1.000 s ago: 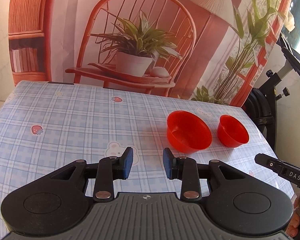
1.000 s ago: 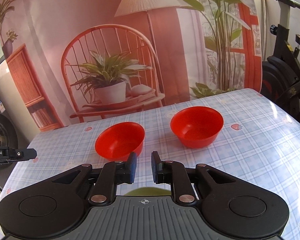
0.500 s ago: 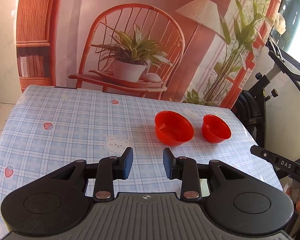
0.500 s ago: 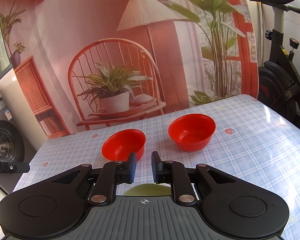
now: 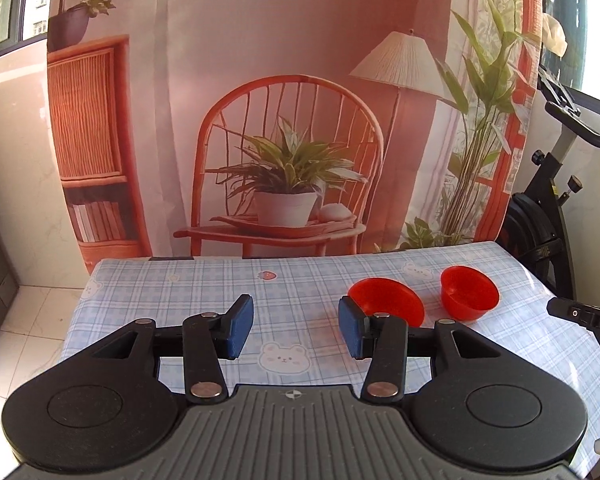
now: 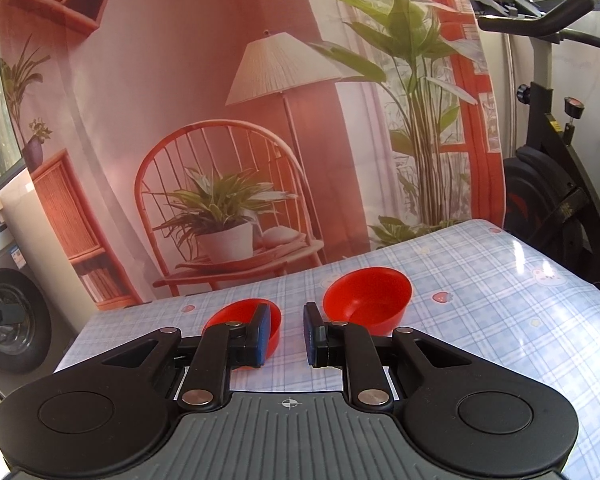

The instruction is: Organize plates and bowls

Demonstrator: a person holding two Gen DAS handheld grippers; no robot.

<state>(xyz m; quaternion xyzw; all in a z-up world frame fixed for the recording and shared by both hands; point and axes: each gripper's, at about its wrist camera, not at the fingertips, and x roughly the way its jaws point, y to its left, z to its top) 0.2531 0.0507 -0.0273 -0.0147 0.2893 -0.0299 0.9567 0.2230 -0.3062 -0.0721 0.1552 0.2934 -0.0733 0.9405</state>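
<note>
Two red bowls stand upright and apart on the blue checked tablecloth. In the left wrist view the nearer bowl (image 5: pixel 384 298) is just beyond my right fingertip and the second bowl (image 5: pixel 469 292) is further right. My left gripper (image 5: pixel 296 326) is open and empty, held above the near table. In the right wrist view one bowl (image 6: pixel 246 320) is partly hidden behind the left finger and the other bowl (image 6: pixel 367 298) is beyond the right finger. My right gripper (image 6: pixel 286 336) is open with a narrow gap and empty.
The tablecloth (image 5: pixel 188 292) covers the table up to a printed backdrop (image 5: pixel 284 120). An exercise bike (image 6: pixel 552 184) stands past the table's right edge. A washing machine (image 6: pixel 4 320) is at the left. The right gripper's tip (image 5: pixel 584 318) shows at the far right.
Both grippers have pulled back and up from the bowls, which now look smaller and farther. The left gripper's jaws have opened wider. The bowls have not moved.
</note>
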